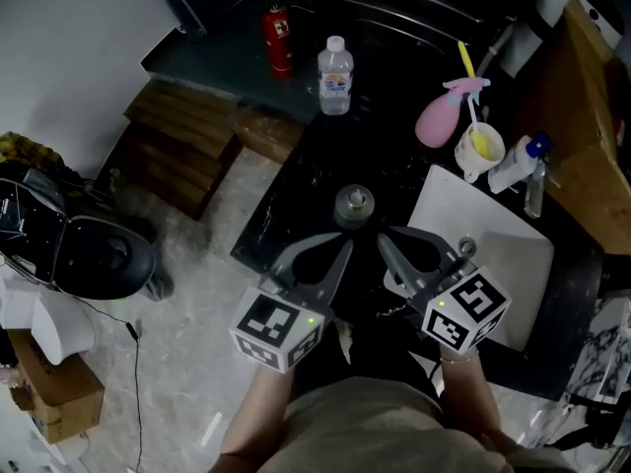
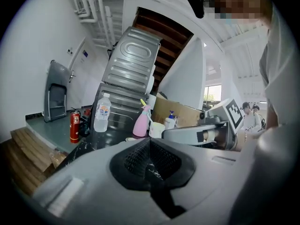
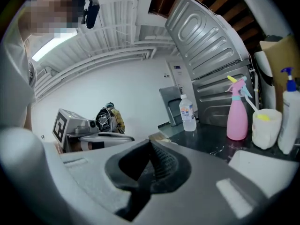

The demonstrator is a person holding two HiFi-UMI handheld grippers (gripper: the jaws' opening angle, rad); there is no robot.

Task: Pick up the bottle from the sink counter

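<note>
The clear plastic bottle (image 1: 335,75) with a white cap and a pale printed label stands upright at the far corner of the dark, glossy tabletop (image 1: 296,190), well apart from both tools. By my reading the pick-up has not begun. The left hand-held gripper (image 1: 340,249) and the right hand-held gripper (image 1: 386,244) hang side by side at the near edge, close to the person's body. Each has its jaws pressed together on nothing.

The next move calls for one of them to spread its jaws and reach forward across the open tabletop. It should come at the bottle level, so that the pads close on the body around the label rather than on the narrow neck. The path looks free apart from a small round metal fitting (image 1: 354,205) lying between the grippers and the bottle.

The bottle is slim and see-through, with smooth walls — likely light, and likely to dent or slide under a hard squeeze. How full it is I cannot tell.

Near it on the left stands a red fire extinguisher (image 1: 279,37), apparently off the tabletop on a grey-green surface. To the right, apart from the bottle, are a pink spray bottle (image 1: 439,116), a white cup (image 1: 478,151) with something yellow in it, and a white basin (image 1: 493,254).
</note>
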